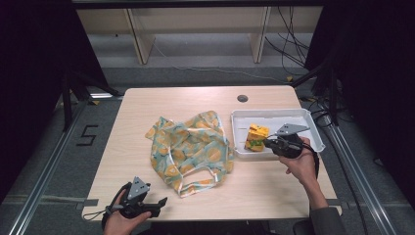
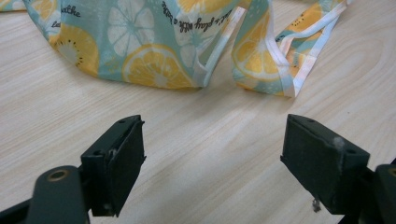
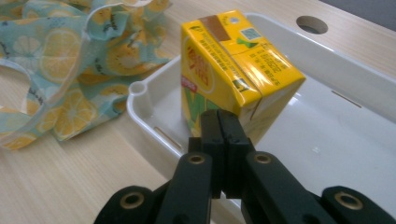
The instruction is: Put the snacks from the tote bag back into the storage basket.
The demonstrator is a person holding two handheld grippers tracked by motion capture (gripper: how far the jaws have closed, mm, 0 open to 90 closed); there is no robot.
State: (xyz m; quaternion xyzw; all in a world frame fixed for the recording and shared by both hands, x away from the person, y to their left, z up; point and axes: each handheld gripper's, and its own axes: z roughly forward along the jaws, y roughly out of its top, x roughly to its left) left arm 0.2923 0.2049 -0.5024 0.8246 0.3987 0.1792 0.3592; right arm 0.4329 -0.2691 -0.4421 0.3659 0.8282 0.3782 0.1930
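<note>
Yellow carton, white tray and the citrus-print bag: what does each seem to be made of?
Yellow carton: coated paperboard, probably; glossy printed faces with folded, creased seams.
White tray: looks like moulded plastic; smooth, slightly shiny, rounded corners.
Citrus-print bag: thin woven fabric, apparently; matte, crumpled in soft folds, with white stitched edging.

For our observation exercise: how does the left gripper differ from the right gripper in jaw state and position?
The left gripper has its jaws wide apart over bare table, short of the fruit-print bag; the right gripper has its jaws shut together, empty. The left sits at the table's near edge; the right reaches the white tray by the yellow carton. Both are hand-held.
</note>
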